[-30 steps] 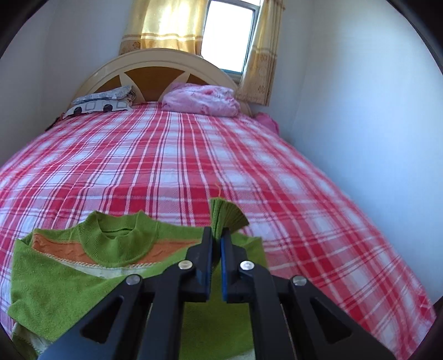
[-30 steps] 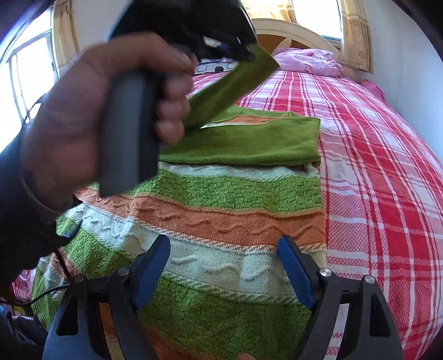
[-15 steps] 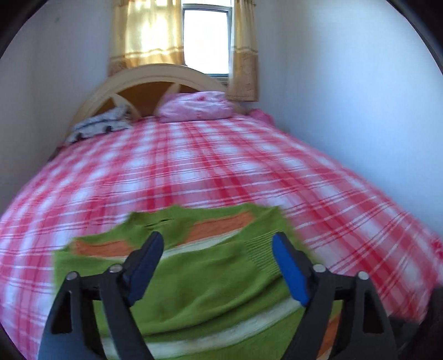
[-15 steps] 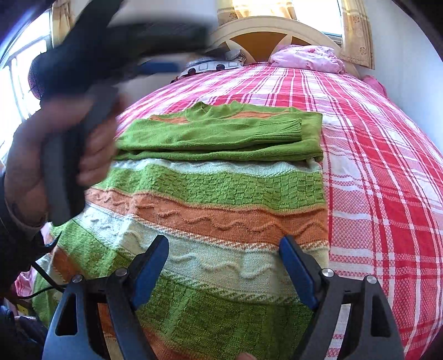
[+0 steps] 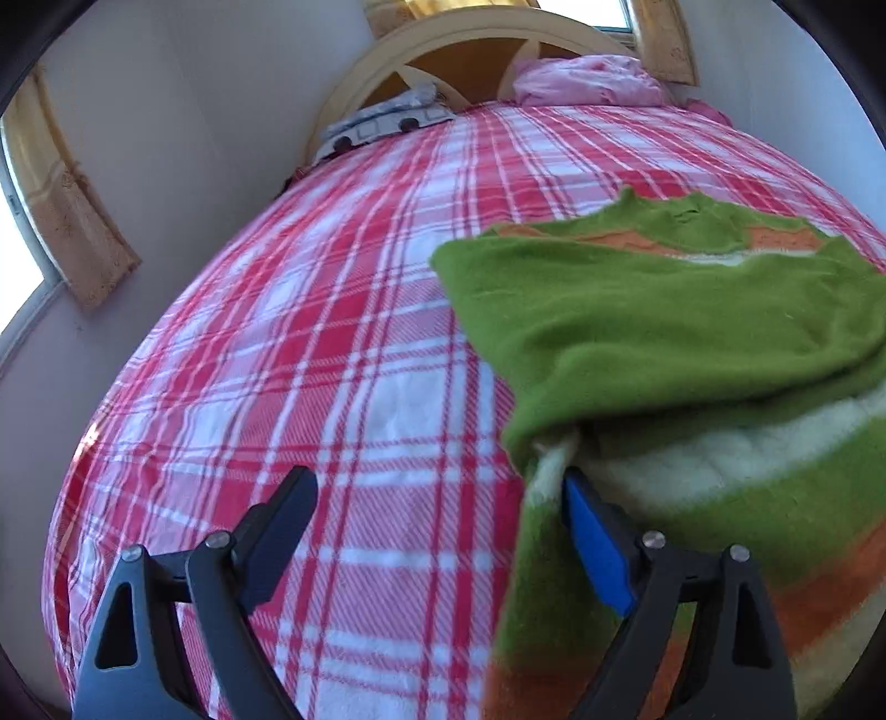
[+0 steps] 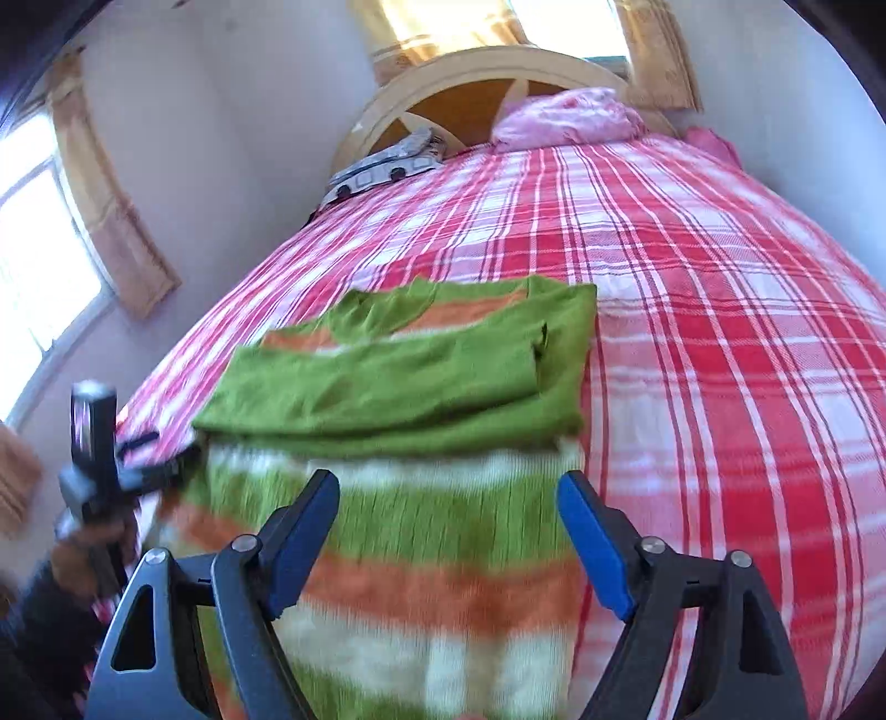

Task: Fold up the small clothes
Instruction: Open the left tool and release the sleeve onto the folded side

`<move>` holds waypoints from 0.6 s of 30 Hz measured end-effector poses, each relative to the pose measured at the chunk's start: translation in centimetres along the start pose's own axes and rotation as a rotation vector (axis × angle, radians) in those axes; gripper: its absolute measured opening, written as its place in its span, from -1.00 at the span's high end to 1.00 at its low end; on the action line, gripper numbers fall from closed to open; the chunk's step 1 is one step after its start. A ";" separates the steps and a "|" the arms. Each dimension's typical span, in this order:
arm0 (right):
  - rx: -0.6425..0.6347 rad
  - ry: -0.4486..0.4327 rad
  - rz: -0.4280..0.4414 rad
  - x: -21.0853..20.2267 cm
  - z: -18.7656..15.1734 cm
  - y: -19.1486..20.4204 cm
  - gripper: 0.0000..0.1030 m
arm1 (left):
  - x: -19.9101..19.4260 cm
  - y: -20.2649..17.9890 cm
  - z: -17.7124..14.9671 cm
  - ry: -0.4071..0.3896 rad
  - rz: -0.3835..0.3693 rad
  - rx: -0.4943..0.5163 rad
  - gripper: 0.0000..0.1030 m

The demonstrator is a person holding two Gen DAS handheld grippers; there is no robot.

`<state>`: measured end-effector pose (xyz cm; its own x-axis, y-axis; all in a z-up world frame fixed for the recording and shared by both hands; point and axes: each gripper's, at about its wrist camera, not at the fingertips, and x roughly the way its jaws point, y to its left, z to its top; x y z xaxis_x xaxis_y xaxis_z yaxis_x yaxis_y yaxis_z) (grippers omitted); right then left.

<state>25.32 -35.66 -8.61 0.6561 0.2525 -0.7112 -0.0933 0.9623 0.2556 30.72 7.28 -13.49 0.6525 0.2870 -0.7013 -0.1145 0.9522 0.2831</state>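
Left wrist view shows the left gripper (image 5: 437, 531) just opened wide and empty beside the striped sweater's (image 5: 692, 343) edge, while the right gripper (image 6: 448, 531), narrowing yet empty, straddles its hem, so an off-edge pinch could drag the folded sleeves askew.

Home bedroom, bed with red plaid bedspread (image 6: 720, 310), arched headboard (image 6: 487, 72), pink pillow (image 6: 570, 119), yellow-curtained window (image 6: 554, 16)
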 end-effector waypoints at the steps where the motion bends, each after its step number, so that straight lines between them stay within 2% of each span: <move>1: 0.002 -0.001 -0.013 0.4 0.5 -0.1 -0.36 | 0.3 0.1 0.3 -0.003 0.000 -0.010 -0.97; 3: 0.014 0.009 -0.032 1.8 1.9 -0.5 -0.34 | 1.1 0.4 0.9 -0.010 0.026 -0.032 -1.00; 6: 0.039 0.019 -0.067 3.7 3.3 -1.2 -0.31 | 1.1 0.5 0.0 -0.010 0.027 -0.044 -1.00; 9: 0.045 0.062 -0.074 6.3 3.9 -1.6 -0.12 | 0.9 0.1 -1.0 -0.029 0.055 -0.022 -1.00; 11: 0.052 0.118 -0.066 8.2 3.7 -1.6 0.04 | 0.7 0.4 -1.2 -0.031 0.046 -0.032 -1.00; 12: 0.047 0.116 -0.092 8.6 3.5 -1.6 0.40 | 0.9 0.6 -1.2 -0.022 0.039 -0.042 -1.00; 13: 0.028 0.101 -0.123 8.5 3.4 -1.4 0.87 | 1.0 0.9 -1.2 -0.016 0.034 -0.056 -1.00; 18: -0.040 0.001 -0.130 5.1 3.0 -0.8 0.92 | 0.9 1.6 -1.8 0.007 0.024 -0.107 -1.00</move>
<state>31.01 -35.42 -10.51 0.6635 0.1255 -0.7375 -0.0374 0.9902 0.1348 29.79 9.28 -14.80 0.6433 0.3100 -0.7000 -0.2094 0.9508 0.2285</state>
